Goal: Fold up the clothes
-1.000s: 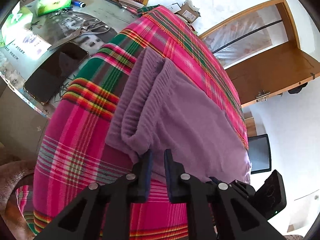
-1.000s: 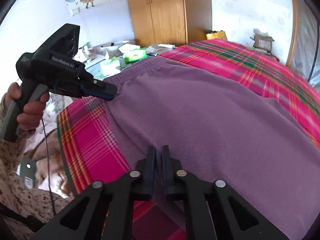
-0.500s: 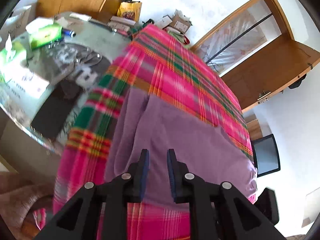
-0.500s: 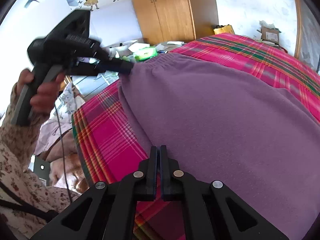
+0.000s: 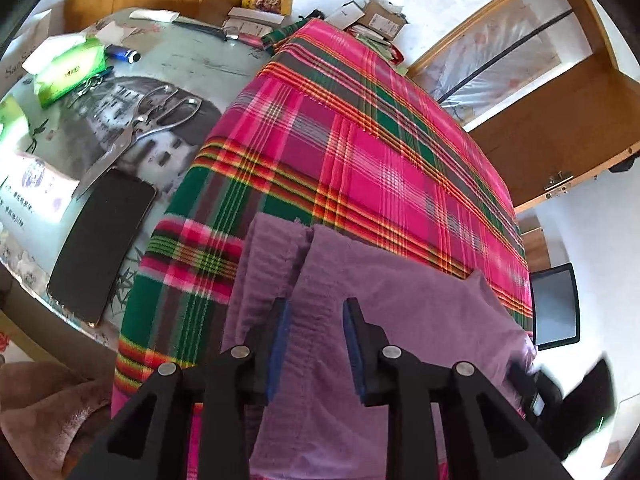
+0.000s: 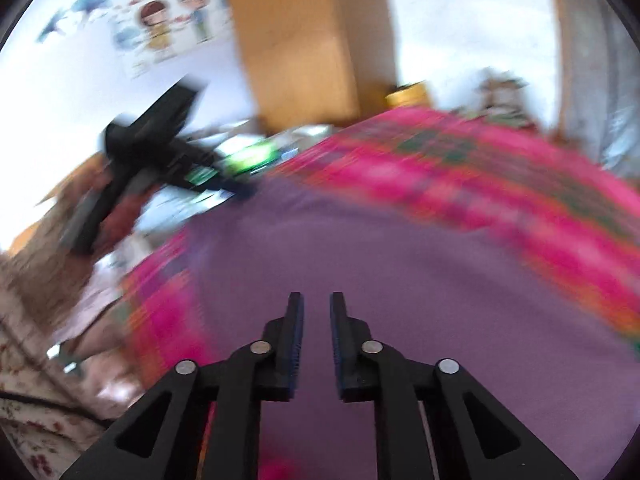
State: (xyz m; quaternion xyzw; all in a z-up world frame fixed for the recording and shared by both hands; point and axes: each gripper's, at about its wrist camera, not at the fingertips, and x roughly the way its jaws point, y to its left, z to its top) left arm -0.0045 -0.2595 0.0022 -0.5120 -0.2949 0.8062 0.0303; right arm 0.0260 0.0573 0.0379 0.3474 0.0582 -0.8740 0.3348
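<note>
- Since a second ago: both grippers drawn back off the purple garment (image 5: pixel 400 320); jaws of both have just been opening, nothing pinched between either pair.
- Left gripper (image 5: pixel 316 340): pads spread apart, hovering over the garment's near left corner, ribbed waistband edge visible in the gap beneath, not clamped.
- Right gripper (image 6: pixel 316 340): pads parted by a narrow gap, above the garment's near edge, clear of the cloth. View heavily motion-blurred.
- Purple garment: lying flat on the pink plaid cloth (image 5: pixel 380 152), folded, double layer showing at its left end; near side of the plaid cloth, far side of the cloth bare.
- Left of the plaid cloth, on the glass-topped table (image 5: pixel 200 60): black phone (image 5: pixel 100 248) closest, metal shears (image 5: pixel 140 132) just beyond it, green tissue pack (image 5: pixel 68 72) further back.
- Right-wrist view: other gripper's body at the garment's far left corner, held by a hand (image 6: pixel 120 216) in a floral sleeve; contact not discernible through blur.
</note>
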